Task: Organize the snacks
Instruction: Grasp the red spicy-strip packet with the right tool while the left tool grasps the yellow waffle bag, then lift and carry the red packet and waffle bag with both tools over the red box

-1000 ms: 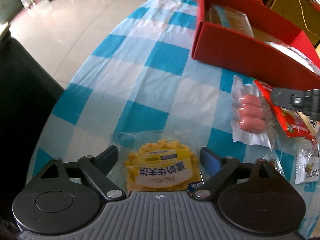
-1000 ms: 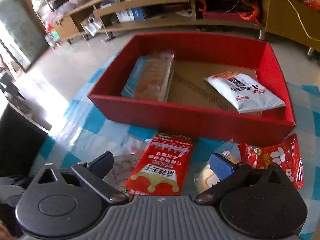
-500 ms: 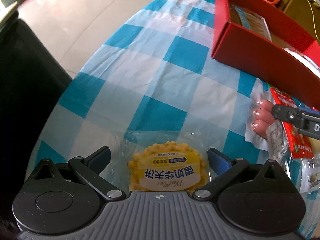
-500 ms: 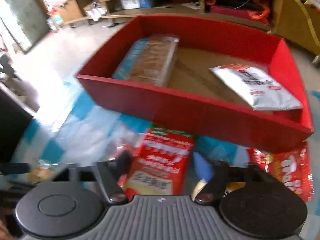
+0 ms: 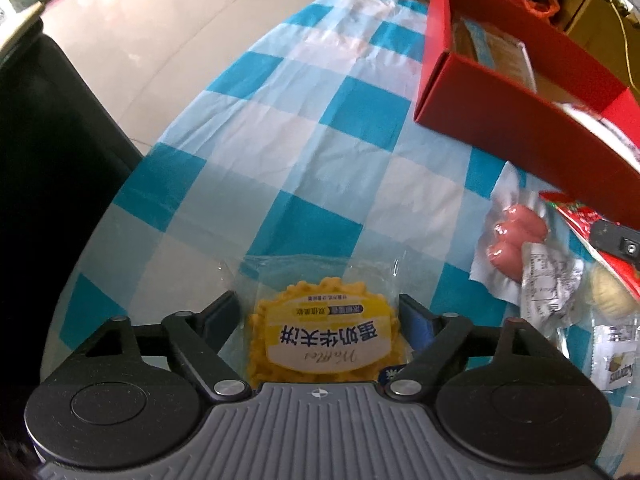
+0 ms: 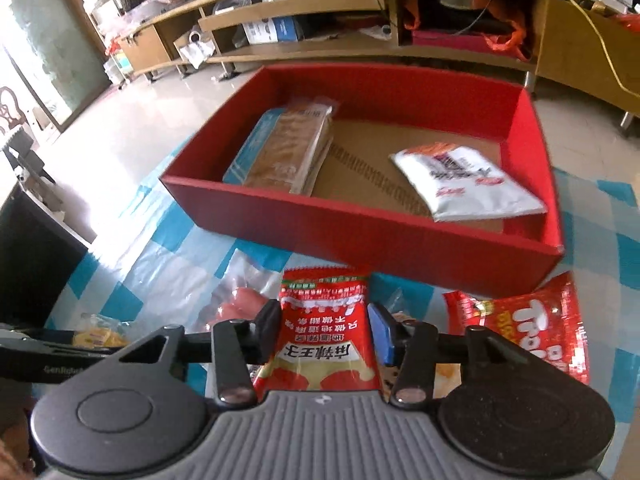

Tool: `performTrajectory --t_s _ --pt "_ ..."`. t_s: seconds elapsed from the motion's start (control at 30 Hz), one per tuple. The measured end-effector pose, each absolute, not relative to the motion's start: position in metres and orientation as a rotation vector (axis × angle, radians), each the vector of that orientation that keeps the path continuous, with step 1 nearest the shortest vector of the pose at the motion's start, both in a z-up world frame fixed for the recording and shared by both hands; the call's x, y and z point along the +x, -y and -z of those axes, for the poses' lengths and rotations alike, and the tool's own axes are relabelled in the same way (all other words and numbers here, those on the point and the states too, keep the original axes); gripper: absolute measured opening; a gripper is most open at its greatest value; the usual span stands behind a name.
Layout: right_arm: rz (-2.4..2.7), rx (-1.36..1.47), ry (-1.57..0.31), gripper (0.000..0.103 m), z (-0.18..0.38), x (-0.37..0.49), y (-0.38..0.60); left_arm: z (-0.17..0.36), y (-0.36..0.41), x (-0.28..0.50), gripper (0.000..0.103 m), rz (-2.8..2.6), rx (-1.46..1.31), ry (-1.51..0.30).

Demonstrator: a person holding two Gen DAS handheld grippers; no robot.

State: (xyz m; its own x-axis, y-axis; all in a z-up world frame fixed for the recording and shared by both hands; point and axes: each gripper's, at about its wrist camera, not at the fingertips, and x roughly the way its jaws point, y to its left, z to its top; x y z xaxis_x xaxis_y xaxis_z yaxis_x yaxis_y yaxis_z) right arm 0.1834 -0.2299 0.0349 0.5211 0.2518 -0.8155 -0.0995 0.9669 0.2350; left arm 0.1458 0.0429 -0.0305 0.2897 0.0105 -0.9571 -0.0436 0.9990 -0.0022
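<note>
A yellow waffle in a clear wrapper point(image 5: 324, 332) lies on the blue-and-white checked cloth point(image 5: 280, 152), between the fingers of my left gripper point(image 5: 320, 312). Its jaws are closing, and the pads stand close beside the wrapper without visibly squeezing it. My right gripper point(image 6: 324, 320) is also closing. Its pads press both sides of a red snack packet point(image 6: 324, 344) in front of the red box point(image 6: 360, 236). The box holds a brown bread pack point(image 6: 288, 148) and a white packet point(image 6: 468, 180). One finger of the right gripper point(image 5: 616, 238) shows at the left wrist view's right edge.
A vacuum pack of pink sausages point(image 5: 516, 232) lies between the two grippers. A red candy bag point(image 6: 532, 328) and a small white sachet point(image 5: 616, 360) lie nearby. A black object point(image 5: 52, 160) stands off the table's left edge. Wooden shelves point(image 6: 320, 8) run behind the box.
Both grippers have narrowed: the left around the waffle, the right onto the red packet. The right gripper has also shifted a little across the table.
</note>
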Motion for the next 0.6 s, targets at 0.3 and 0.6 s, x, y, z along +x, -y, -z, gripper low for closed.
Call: performTrajectory --t_s 0.3,0.6 --pt "-0.212 0.214 -0.944 0.047 -0.053 0.175 0.247 0.006 -0.037 0.145 0.078 0.01 -0.057 -1.219" --pt "-0.246 0.261 -0.889 0.022 -0.071 0.174 0.253 -0.02 -0.031 0.144 0.078 0.072 -0.096 -1.157"
